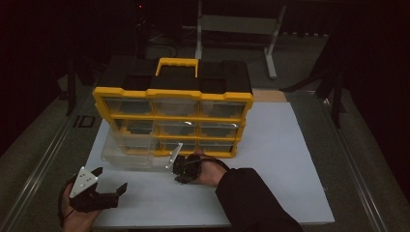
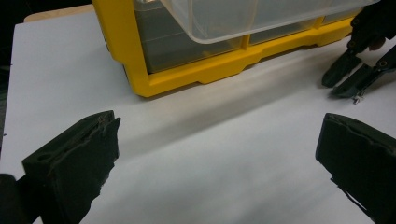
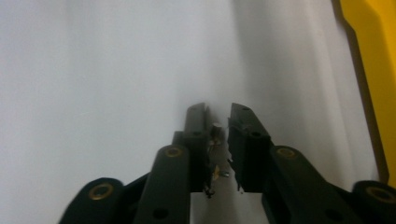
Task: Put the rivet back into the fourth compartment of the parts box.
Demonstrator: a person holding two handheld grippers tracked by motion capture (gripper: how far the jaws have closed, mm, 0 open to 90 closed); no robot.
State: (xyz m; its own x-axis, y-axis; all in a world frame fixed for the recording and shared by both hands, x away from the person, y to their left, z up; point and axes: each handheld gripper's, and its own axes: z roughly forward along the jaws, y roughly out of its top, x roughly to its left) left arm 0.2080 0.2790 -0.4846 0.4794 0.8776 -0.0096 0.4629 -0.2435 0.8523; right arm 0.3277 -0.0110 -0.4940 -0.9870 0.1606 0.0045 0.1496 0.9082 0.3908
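Inspector: Two grippers are on record. State each.

Assessor: The left gripper (image 1: 111,178) hangs released, jaws spread wide and holding nothing, low over the white rectangular sheet (image 1: 270,159) that covers the table. It stands near the front left corner of the yellow-framed plastic organiser with the black top and yellow handle (image 1: 174,104). The right gripper (image 1: 180,166) is clenched on a small silvery metal piece (image 3: 215,130), which its own view shows pinched upright between the two pads; it looks like a screw or pin, but is too small to tell.

Inspector: Where does that piece sit relative to the cabinet?

Assessor: Just in front of the organiser's bottom row, close above the sheet. A clear plastic drawer (image 1: 130,157) juts forward from the lower left of the frame, and the right gripper is beside its front right corner. The left gripper view shows that drawer (image 2: 224,23) overhanging the sheet, with the right gripper (image 2: 350,79) farther off.

Inspector: Why this arrangement?

Assessor: In my judgement, the drawer is drawn out so that its open top can be reached. The narrow pinch suits so small an item. The left gripper, unloaded and near the drawer, appears placed to steady or push it.

Inspector: Risks?

Assessor: The piece could slip from so slight a hold.
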